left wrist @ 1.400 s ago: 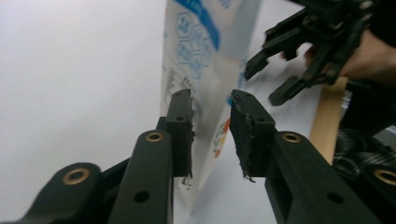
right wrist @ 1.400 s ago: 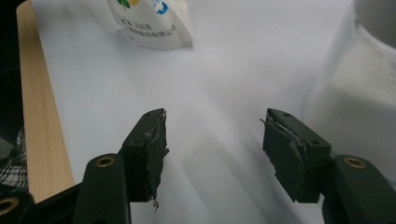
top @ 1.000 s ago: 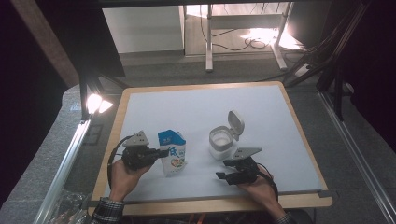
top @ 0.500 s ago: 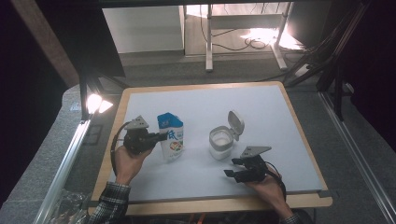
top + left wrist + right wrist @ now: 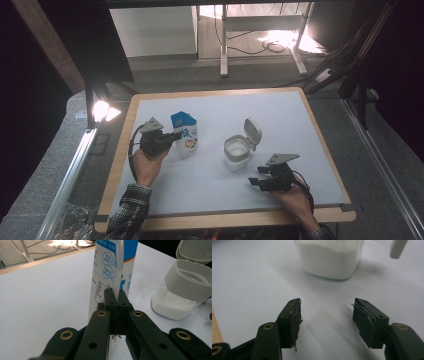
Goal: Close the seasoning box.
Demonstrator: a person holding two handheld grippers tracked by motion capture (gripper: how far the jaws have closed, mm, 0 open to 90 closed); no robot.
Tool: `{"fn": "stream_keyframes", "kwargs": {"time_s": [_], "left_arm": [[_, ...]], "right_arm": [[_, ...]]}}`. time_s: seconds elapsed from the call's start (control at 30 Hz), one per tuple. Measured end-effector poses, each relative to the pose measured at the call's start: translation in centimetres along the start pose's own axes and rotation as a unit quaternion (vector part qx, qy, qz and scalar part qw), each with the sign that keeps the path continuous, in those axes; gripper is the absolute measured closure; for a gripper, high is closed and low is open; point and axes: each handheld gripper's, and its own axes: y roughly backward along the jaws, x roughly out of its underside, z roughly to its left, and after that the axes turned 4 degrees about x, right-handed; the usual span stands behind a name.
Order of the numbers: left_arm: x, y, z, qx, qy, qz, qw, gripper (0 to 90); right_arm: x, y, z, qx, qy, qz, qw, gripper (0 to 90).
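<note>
The left claw (image 5: 117,301) is clamped on the pouch (image 5: 184,134) seam at centre left, holding it upright for pouring. The right claw (image 5: 325,320) stands apart, empty, below the jar (image 5: 236,151).

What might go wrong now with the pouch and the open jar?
The left gripper pinches only the thin side seam of the pouch, so it may slip or swing. The jar of white powder stands close by with its lid open; a swinging pouch might knock it over.
</note>
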Motion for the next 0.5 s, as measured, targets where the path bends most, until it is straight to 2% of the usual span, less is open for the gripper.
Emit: {"fn": "stream_keyframes", "kwargs": {"time_s": [0.1, 0.5], "left_arm": [[0.53, 0.35, 0.07, 0.002, 0.002, -0.005, 1.0000, 89.1], [0.81, 0.06, -0.13, 0.004, -0.010, -0.001, 0.9999, 69.7]], "right_arm": [[0.04, 0.16, -0.27, 0.003, -0.003, 0.001, 1.0000, 39.7], [-0.12, 0.43, -0.80, 0.010, -0.006, -0.001, 0.9999, 39.9]]}}
